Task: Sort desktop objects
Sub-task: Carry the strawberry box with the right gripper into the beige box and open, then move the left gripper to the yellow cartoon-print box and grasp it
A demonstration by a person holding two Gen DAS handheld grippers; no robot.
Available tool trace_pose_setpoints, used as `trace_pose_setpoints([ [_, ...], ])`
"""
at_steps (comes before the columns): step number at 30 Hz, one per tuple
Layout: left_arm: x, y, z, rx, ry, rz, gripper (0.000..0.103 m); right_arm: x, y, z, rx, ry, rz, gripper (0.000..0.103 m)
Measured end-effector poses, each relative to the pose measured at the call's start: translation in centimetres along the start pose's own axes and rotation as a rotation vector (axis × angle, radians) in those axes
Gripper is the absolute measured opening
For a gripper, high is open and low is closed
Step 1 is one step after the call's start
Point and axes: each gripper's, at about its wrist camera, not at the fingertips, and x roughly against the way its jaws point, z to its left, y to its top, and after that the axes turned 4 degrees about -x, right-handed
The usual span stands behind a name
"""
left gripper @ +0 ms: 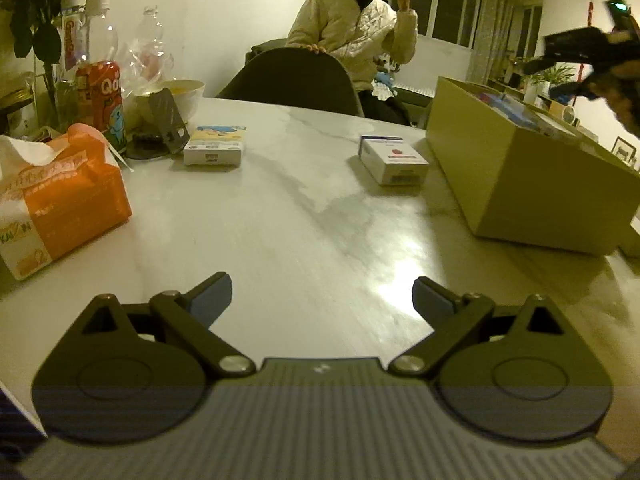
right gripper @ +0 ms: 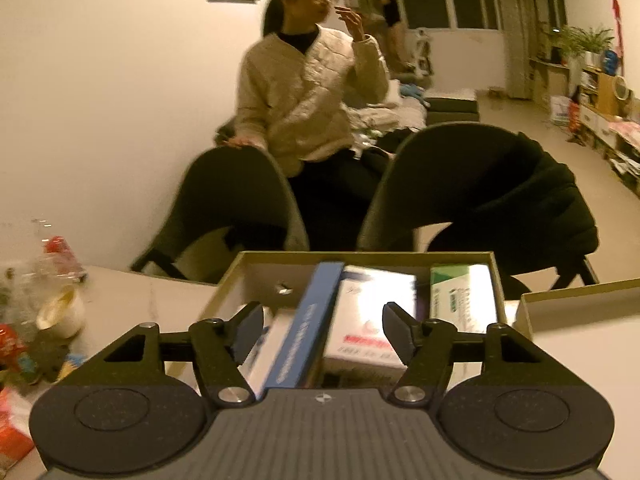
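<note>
Two small boxes lay on the pale bench (left gripper: 304, 216), outside the big cardboard box (left gripper: 516, 184). One small box, white with a red mark (left gripper: 394, 158), sat just beside the big box's near wall. The other small box, with a blue and yellow picture (left gripper: 216, 145), lay well apart from the big box, near the orange tissue pack (left gripper: 60, 196) and a red drink can (left gripper: 102, 100). One white bowl (left gripper: 180, 94) stood behind the picture box.

Inside the big cardboard box (right gripper: 228, 280) were at least three packs: one long blue pack (right gripper: 308, 324) leaning on its edge, one white pack with red print (right gripper: 368, 320) next to it, and one green and white pack (right gripper: 460, 296) on the far side of that.

The left claw (left gripper: 322, 298) was open wide with nothing in it, low over the bench and well apart from the big box. The right claw (right gripper: 323, 330) was also open and empty, up above the big box.

Two dark chairs (right gripper: 236, 204) stood behind the big box, and one person in a cream jacket (right gripper: 308, 92) sat there.
</note>
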Motion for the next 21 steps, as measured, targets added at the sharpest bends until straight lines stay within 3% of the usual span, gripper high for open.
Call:
trace_pose_setpoints([
  [9,-2.0,2.3,1.2,0.001,0.074,0.017,0.101,3.7,-4.4,0.3,-0.003,0.115,-0.044,0.075],
  [17,-4.6,4.8,3.3,-0.013,0.163,0.009,0.103,6.2,-8.9,0.3,0.042,0.121,-0.106,0.08],
  [21,-6.6,5.8,3.8,-0.074,0.225,-0.008,0.103,7.3,-10.5,0.2,0.057,0.127,-0.162,0.087],
])
